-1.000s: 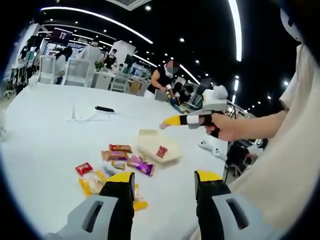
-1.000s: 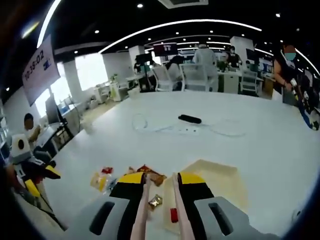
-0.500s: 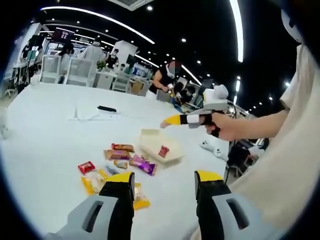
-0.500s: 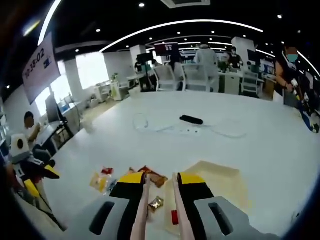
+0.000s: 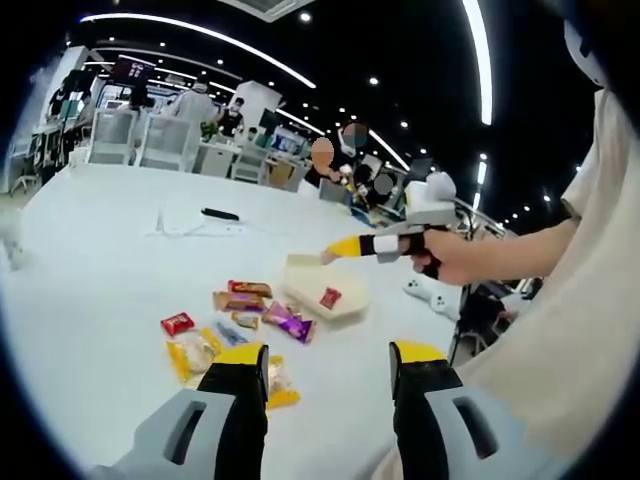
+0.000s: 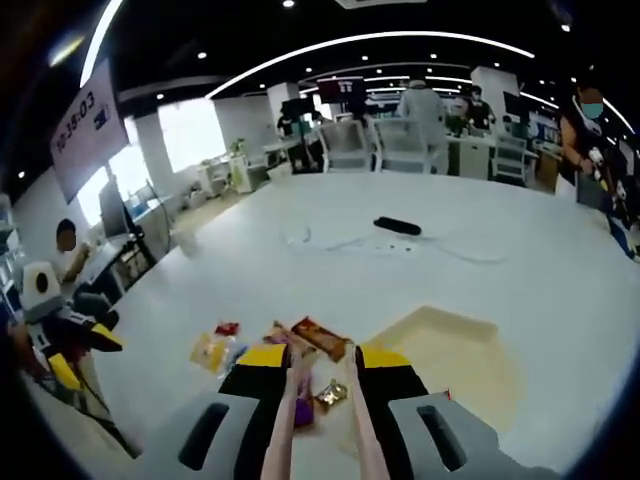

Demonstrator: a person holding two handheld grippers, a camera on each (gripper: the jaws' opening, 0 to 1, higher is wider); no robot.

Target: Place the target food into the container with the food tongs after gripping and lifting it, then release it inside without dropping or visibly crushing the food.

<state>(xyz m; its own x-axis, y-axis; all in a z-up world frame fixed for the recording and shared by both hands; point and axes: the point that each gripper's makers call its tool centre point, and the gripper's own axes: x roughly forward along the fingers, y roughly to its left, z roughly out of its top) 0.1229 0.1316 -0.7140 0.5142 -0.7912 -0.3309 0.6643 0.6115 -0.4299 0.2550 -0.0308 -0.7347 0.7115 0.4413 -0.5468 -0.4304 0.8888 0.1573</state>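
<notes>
Step in hand: approach. Right tool [image 6: 320, 375] grasps pink tongs [image 6: 283, 430], tips over the snacks [image 6: 322, 338] just left of the tray [image 6: 450, 350] on the tabletop [image 6: 420, 270]. Nothing gripped yet. Left tool [image 5: 325, 365] released, idle. Next: descend, pinch one snack lightly, carry to tray.

left gripper view: high, facing table [image 5: 90, 230] | right gripper view: lower, nearer | shared: snacks [image 5: 235, 315], container [image 5: 320, 290]
</notes>
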